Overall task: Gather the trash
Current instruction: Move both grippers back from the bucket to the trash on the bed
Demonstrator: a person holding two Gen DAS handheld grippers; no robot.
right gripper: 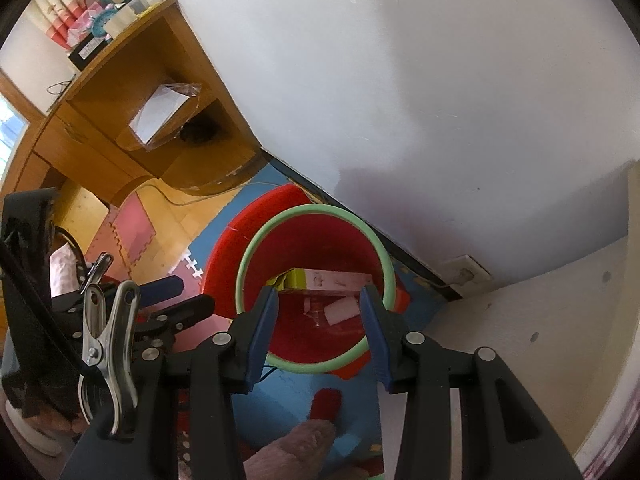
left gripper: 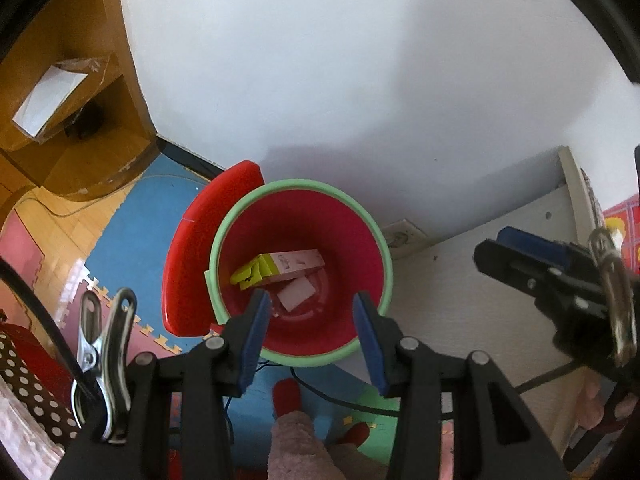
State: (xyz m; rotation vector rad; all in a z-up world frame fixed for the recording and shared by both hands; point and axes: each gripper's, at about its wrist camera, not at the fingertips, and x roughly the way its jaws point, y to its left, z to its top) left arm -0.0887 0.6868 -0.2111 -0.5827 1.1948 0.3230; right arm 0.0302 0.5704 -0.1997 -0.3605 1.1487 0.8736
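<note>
Above red bin (left gripper: 300, 248) with green rim, on foam floor mat (left gripper: 132, 220) by wall, we hover both grippers; lid (left gripper: 200, 248) stands open. Pink-yellow carton (left gripper: 280, 266) and paper scrap (left gripper: 297, 293) lie at bin bottom. We judge drop step done; next move calls for finding more trash. Left gripper (left gripper: 310, 320) jaws partly open, empty. Right gripper (right gripper: 320, 318) jaws also partly open, nothing held

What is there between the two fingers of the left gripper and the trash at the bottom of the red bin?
Nothing: in the left wrist view the left gripper stands open and empty over the red bin, with trash below.
</note>
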